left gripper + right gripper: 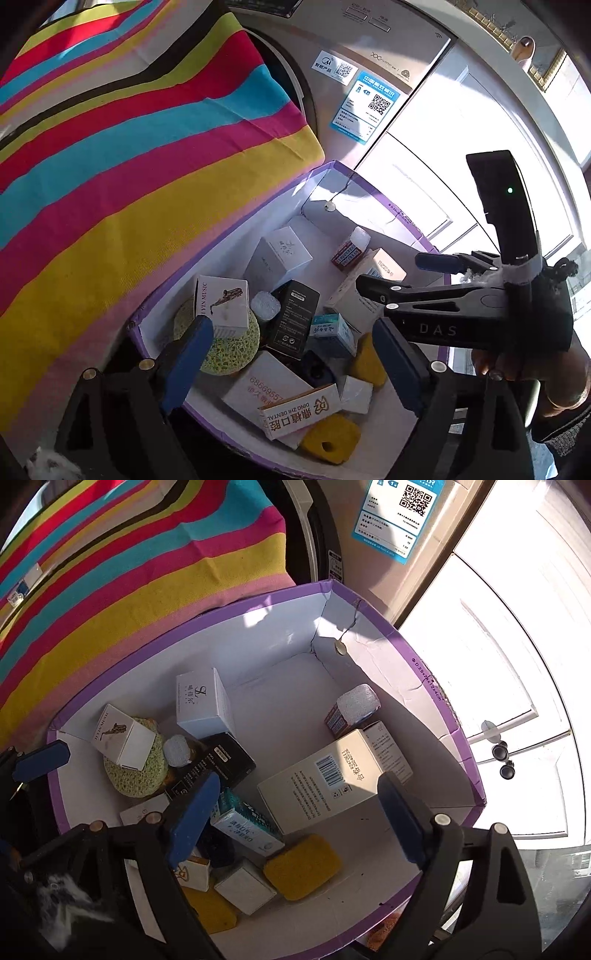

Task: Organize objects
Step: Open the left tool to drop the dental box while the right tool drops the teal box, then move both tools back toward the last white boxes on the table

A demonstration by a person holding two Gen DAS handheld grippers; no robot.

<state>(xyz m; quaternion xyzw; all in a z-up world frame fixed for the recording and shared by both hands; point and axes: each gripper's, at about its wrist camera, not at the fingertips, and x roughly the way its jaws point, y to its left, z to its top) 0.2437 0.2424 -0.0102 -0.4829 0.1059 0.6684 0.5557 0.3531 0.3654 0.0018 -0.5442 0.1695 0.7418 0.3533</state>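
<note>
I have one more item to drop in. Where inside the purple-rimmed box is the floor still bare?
The box has bare floor at its far corner, between the upright white carton, the red bottle and the back wall. A narrower strip runs along the near right wall past the yellow sponge. The left and near side is crowded with cartons and sponges.

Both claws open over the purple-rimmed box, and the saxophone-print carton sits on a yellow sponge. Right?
Not quite. The saxophone-print carton sits on the round green sponge, not a yellow one; the right wrist view shows it. The rest holds: left claw and right claw are open over the purple-rimmed box.
</note>
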